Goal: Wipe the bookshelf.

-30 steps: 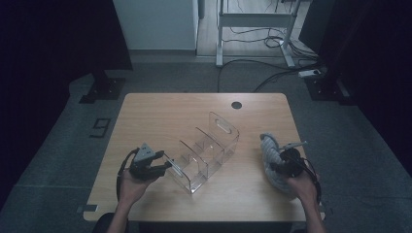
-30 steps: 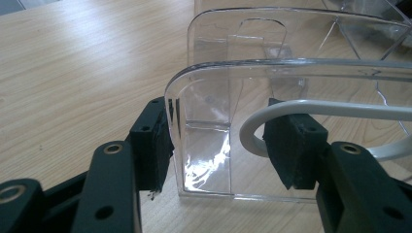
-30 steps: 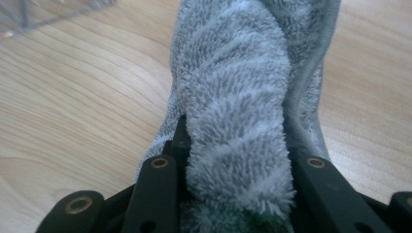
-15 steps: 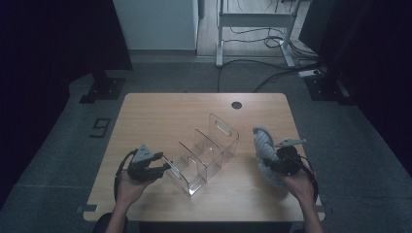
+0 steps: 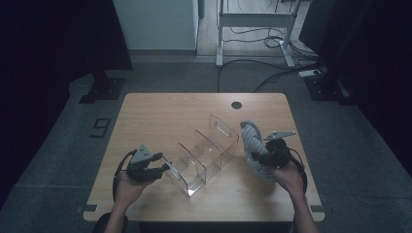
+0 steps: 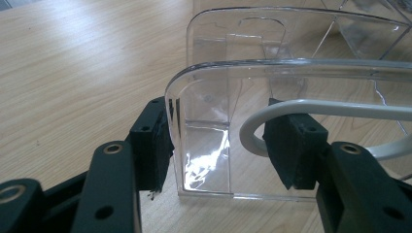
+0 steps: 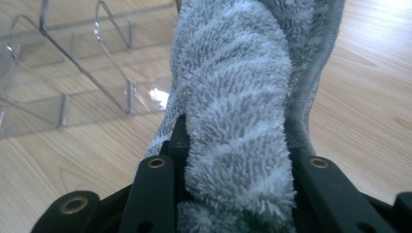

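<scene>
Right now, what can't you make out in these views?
- Right gripper view: the right tool's pads, buried under the grey fluffy cloth.
- High view: the cloth's lower end, behind the right hand.
- Left gripper view: whether the left tool pinches the clear organizer's end wall; its right pad sits behind the wall and a white cable.

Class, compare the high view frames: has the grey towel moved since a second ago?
Yes. Held in the right tongs, the grey towel has risen and shifted left toward the clear organizer, whose tall end wall it now nearly meets.
</scene>
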The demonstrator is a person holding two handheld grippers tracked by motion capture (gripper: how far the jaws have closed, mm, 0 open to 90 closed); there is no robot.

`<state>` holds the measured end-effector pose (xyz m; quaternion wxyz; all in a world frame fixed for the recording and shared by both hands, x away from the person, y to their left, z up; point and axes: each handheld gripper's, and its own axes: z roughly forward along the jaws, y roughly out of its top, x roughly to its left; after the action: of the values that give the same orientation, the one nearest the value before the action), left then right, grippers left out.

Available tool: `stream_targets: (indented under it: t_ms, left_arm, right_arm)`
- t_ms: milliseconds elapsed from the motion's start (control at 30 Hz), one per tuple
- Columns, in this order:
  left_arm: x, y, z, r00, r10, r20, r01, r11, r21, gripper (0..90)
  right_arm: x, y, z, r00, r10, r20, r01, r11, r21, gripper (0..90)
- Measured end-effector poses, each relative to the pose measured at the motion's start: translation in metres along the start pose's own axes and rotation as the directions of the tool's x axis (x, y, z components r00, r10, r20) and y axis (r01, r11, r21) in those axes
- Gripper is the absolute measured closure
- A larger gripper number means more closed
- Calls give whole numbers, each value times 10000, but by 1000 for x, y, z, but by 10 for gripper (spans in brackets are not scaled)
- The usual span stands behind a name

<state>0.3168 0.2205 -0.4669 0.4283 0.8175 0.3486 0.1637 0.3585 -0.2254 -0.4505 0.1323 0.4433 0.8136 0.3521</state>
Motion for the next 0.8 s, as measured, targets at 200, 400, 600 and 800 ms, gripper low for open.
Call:
stream_targets:
  t_ms: [200,400,600,800]
  left_arm:
    - [0,1,0,10000,23,9,-23,10000,27,449]
    - [0,1,0,10000,59,32,-59,10000,69,450]
    - [-2,2,1,10000,73,1,-73,9999,69,450]
    - [-2,2,1,10000,69,-23,-69,10000,54,450]
  right_arm:
    - [4,14,16,9997,-148,-180,150,9998,127,628]
    - [10,19,29,9990,-369,-256,372,9992,140,626]
    - [16,21,34,9967,-731,-365,734,9973,67,628]
    - [23,22,37,9944,-939,-483,943,9955,77,629]
